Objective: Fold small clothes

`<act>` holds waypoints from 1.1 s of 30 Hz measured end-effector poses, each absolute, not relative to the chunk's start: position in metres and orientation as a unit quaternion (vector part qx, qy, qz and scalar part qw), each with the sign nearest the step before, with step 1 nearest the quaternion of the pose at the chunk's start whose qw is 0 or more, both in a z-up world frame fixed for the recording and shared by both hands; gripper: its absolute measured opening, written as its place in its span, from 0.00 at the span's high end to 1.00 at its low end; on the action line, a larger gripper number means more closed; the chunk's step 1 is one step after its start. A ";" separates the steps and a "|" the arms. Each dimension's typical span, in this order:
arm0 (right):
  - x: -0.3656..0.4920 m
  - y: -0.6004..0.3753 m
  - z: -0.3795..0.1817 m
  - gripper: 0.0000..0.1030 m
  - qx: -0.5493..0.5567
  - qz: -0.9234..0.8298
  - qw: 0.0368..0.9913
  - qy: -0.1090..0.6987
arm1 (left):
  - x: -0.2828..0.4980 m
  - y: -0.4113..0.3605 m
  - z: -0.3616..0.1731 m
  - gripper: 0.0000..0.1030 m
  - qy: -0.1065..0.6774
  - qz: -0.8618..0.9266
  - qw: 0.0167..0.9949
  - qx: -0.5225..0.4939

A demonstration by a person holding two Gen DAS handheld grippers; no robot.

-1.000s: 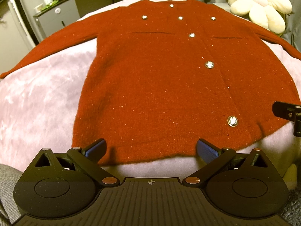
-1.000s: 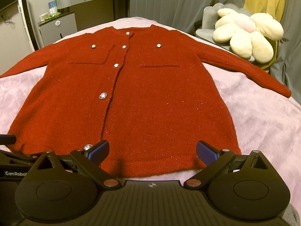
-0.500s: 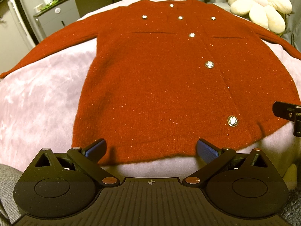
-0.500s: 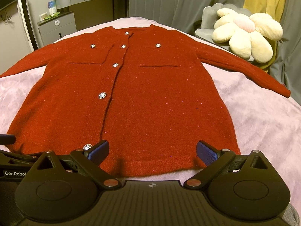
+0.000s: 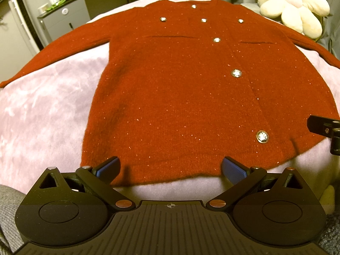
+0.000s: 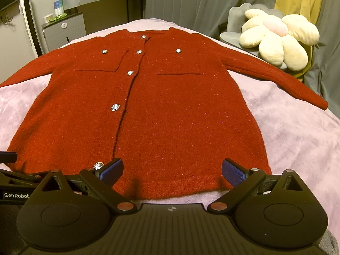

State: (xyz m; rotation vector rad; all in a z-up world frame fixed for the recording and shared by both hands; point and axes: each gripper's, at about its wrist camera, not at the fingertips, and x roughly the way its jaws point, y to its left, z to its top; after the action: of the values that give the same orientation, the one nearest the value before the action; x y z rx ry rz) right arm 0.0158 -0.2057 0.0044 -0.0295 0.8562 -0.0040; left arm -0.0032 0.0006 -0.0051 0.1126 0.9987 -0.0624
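Observation:
A small red knit cardigan [image 5: 180, 89] with shiny buttons lies flat, front up, sleeves spread, on a pink blanket [image 5: 42, 110]. It also shows in the right wrist view [image 6: 170, 110]. My left gripper [image 5: 170, 167] is open and empty, its blue pads just above the left part of the bottom hem. My right gripper [image 6: 172, 169] is open and empty, over the right part of the hem. Part of the right gripper shows at the right edge of the left wrist view [image 5: 325, 129].
A cream flower-shaped cushion [image 6: 278, 40] sits on a grey chair at the back right. A grey cabinet [image 6: 63, 31] and a dark counter stand at the back left. Grey and yellow curtains hang behind.

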 end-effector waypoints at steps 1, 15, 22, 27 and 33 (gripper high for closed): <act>0.016 -0.206 0.004 0.04 -0.014 -0.002 0.910 0.415 | -0.003 0.001 -0.005 0.00 0.479 -0.030 0.876 0.054; 0.016 -0.206 0.005 0.04 -0.014 -0.002 0.909 0.416 | -0.002 0.001 -0.005 0.00 0.479 -0.030 0.876 0.054; 0.016 -0.206 0.005 0.04 -0.014 -0.003 0.909 0.416 | -0.002 0.001 -0.005 0.00 0.479 -0.030 0.876 0.053; 0.016 -0.205 0.004 0.04 -0.012 -0.005 0.909 0.416 | -0.003 0.001 -0.005 0.00 0.480 -0.031 0.875 0.052; 0.016 -0.204 0.005 0.04 -0.006 0.002 0.909 0.417 | -0.003 0.001 -0.004 0.00 0.480 -0.030 0.875 0.051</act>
State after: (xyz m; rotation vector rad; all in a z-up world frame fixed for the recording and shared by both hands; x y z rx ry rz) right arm 0.0160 -0.2045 0.0051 -0.0130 0.8613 0.0034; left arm -0.0034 0.0006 -0.0044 0.1064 1.0025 -0.0636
